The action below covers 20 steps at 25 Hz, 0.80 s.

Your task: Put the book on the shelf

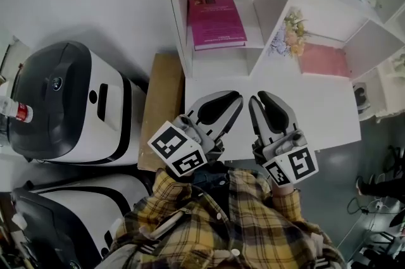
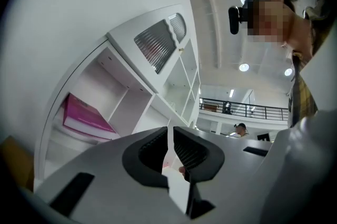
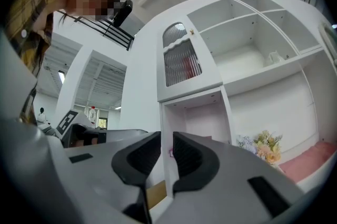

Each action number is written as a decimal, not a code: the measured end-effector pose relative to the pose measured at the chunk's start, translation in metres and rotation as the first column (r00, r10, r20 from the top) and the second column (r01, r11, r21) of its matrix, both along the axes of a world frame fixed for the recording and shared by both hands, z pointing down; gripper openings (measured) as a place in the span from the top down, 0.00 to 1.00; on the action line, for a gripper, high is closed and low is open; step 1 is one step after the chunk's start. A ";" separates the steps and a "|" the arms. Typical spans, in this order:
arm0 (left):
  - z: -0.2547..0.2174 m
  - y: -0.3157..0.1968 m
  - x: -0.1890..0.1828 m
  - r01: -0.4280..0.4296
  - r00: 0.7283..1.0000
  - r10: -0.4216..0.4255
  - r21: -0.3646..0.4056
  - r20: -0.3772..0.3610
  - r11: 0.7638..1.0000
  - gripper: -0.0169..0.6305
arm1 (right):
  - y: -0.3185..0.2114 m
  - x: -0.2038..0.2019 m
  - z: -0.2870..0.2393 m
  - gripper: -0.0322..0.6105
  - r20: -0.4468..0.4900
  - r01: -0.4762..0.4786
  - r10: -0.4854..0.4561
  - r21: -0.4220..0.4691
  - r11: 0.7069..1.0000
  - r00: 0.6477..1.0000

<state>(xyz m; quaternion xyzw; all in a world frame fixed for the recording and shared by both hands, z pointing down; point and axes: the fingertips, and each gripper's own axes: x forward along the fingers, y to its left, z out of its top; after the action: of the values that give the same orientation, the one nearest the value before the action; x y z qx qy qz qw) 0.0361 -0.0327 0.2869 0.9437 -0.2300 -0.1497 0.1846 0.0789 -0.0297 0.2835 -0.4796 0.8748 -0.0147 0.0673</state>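
Magenta book (image 1: 216, 21) lies flat in a white shelf (image 1: 179, 27) compartment; left gripper (image 1: 235, 100) and right gripper (image 1: 259, 99) jaws nearly closed, narrow gap, holding nothing

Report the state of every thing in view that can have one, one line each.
book, closed, lying flat in a compartment of the shelf
left gripper, jaws nearly together with a slim gap, nothing between them
right gripper, jaws nearly together with a slim gap, nothing between them
ribbed glass door, shut
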 end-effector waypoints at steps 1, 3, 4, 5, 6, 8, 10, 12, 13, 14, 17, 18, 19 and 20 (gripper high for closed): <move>0.001 0.002 0.001 -0.002 1.000 0.002 0.007 0.011 1.000 0.90 | 0.002 0.001 0.002 0.83 0.005 0.003 -0.003 -0.005 1.000 1.000; 0.003 0.005 0.004 -0.006 1.000 0.006 0.017 0.027 1.000 0.91 | 0.004 0.001 0.006 0.85 0.015 0.015 -0.014 -0.016 1.000 1.000; 0.005 0.007 0.005 -0.009 0.999 0.008 0.018 0.032 1.000 0.91 | 0.005 0.001 0.009 0.87 0.019 0.024 -0.023 -0.023 0.999 1.000; 0.006 0.008 0.006 -0.011 0.999 0.011 0.017 0.035 1.000 0.92 | 0.006 -0.001 0.011 0.87 0.023 0.033 -0.032 -0.028 0.999 0.999; 0.007 0.010 0.006 -0.014 0.999 0.014 0.014 0.036 1.000 0.92 | 0.007 -0.002 0.013 0.88 0.027 0.041 -0.041 -0.034 0.999 0.999; 0.010 0.012 0.008 -0.022 0.999 0.022 0.014 0.041 1.000 0.93 | 0.007 -0.005 0.017 0.90 0.038 0.059 -0.057 -0.046 0.997 0.998; 0.011 0.014 0.009 -0.029 0.999 0.028 0.018 0.046 0.999 0.93 | 0.007 -0.008 0.021 0.91 0.050 0.077 -0.074 -0.062 0.995 0.996; 0.013 0.015 0.010 -0.031 0.998 0.030 0.017 0.050 0.999 0.94 | 0.006 -0.011 0.025 0.92 0.052 0.087 -0.083 -0.075 0.993 0.995; 0.014 0.015 0.010 -0.030 0.998 0.029 0.017 0.053 0.999 0.94 | 0.006 -0.011 0.026 0.92 0.051 0.089 -0.085 -0.080 0.993 0.995; 0.014 0.014 0.009 -0.028 0.998 0.027 0.019 0.058 0.999 0.94 | 0.005 -0.011 0.027 0.92 0.051 0.089 -0.085 -0.085 0.992 0.995; 0.016 0.011 0.007 -0.017 0.997 0.015 0.025 0.071 1.000 0.94 | 0.002 -0.009 0.029 0.92 0.051 0.087 -0.082 -0.095 0.992 0.995; 0.016 0.010 0.007 -0.014 0.997 0.012 0.026 0.076 1.000 0.94 | 0.002 -0.009 0.029 0.92 0.054 0.086 -0.081 -0.098 0.991 0.995; 0.017 0.010 0.006 -0.012 0.997 0.010 0.026 0.081 1.000 0.94 | 0.001 -0.008 0.030 0.92 0.058 0.085 -0.080 -0.102 0.991 0.995; 0.017 0.010 0.006 -0.012 0.997 0.010 0.026 0.082 1.000 0.94 | 0.001 -0.009 0.031 0.92 0.062 0.086 -0.080 -0.107 0.991 0.995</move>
<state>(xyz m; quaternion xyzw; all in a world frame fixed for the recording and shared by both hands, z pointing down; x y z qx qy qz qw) 0.0422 -0.0231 0.3042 0.9526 -0.2303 -0.1128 0.1634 0.0703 -0.0290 0.3143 -0.4452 0.8895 -0.0791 0.0653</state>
